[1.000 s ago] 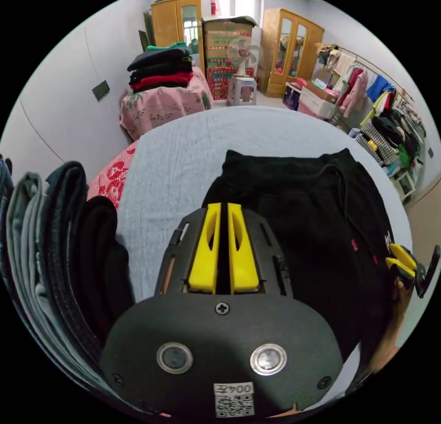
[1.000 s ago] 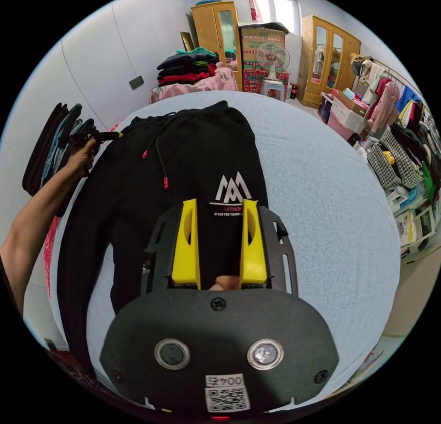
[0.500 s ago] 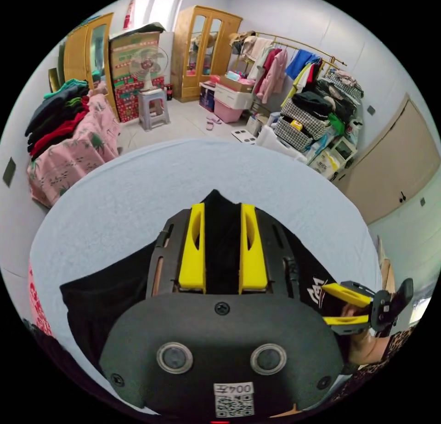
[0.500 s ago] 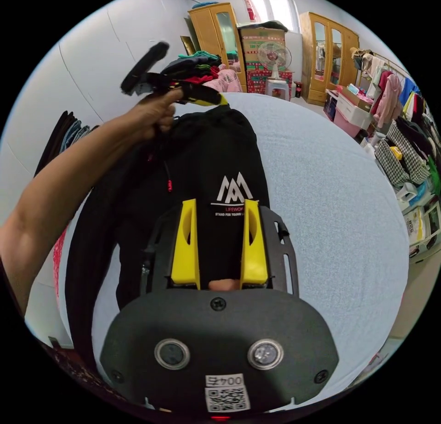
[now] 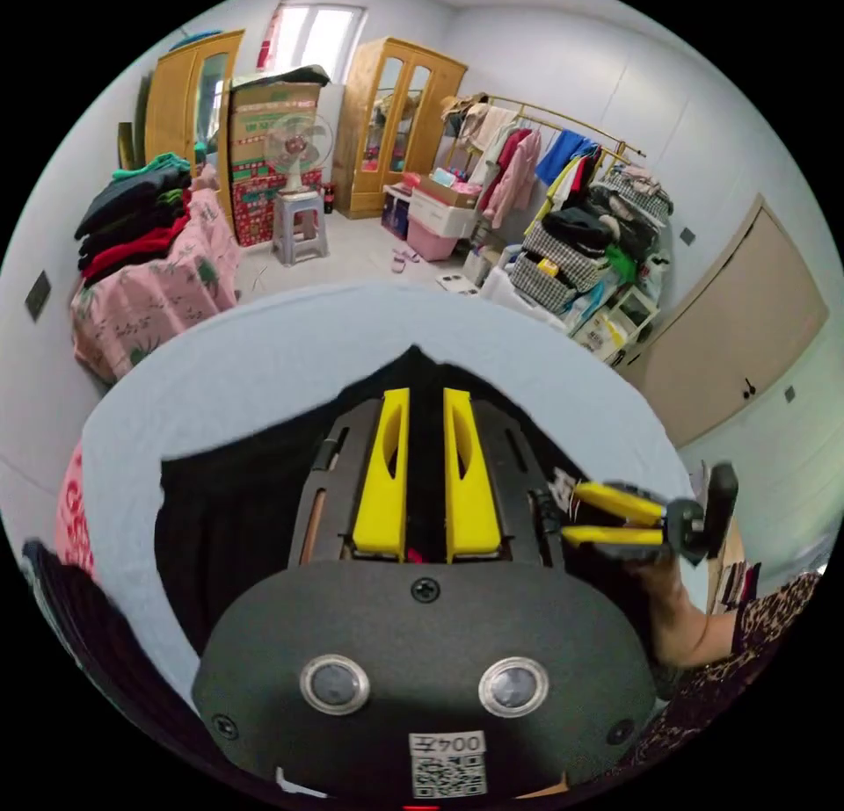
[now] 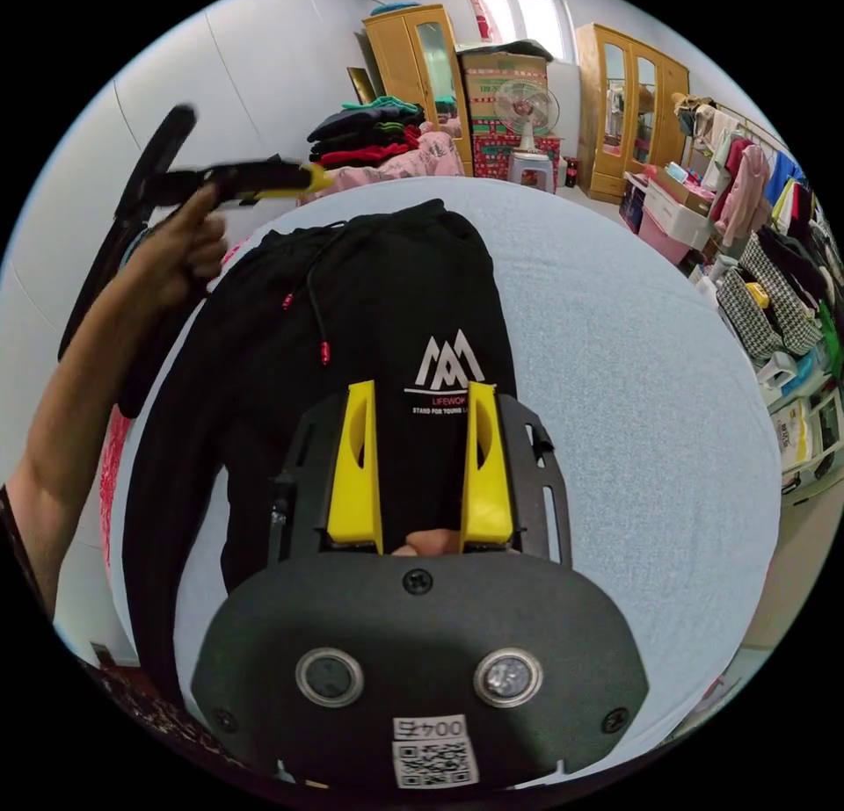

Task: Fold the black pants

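The black pants point(image 6: 369, 293) lie flat on the pale blue-grey bed point(image 6: 615, 363), waistband away from me, with red-tipped drawstrings and a white logo. My right gripper point(image 6: 420, 391) hovers open over the logo area, jaws wide apart with nothing between them. In the left gripper view it appears at the right point(image 5: 571, 512), jaws apart. My left gripper point(image 5: 425, 395) is above the pants point(image 5: 237, 512) with a narrow gap between its jaws and no cloth pinched. In the right gripper view a hand holds it in the air point(image 6: 321, 178), blurred, beyond the waistband's left corner.
A stack of folded clothes point(image 6: 369, 134) sits on a pink floral cover past the bed. A fan on a stool point(image 5: 294, 143), wooden wardrobes point(image 5: 396, 117) and a loaded clothes rail point(image 5: 571, 196) stand around the room. Dark garments point(image 5: 70, 600) sit off the bed's left side.
The left gripper's jaws went from shut to wide apart, then narrowed. The hand carrying it rose over the waistband and then swung left off it. The right gripper and the pants stayed put.
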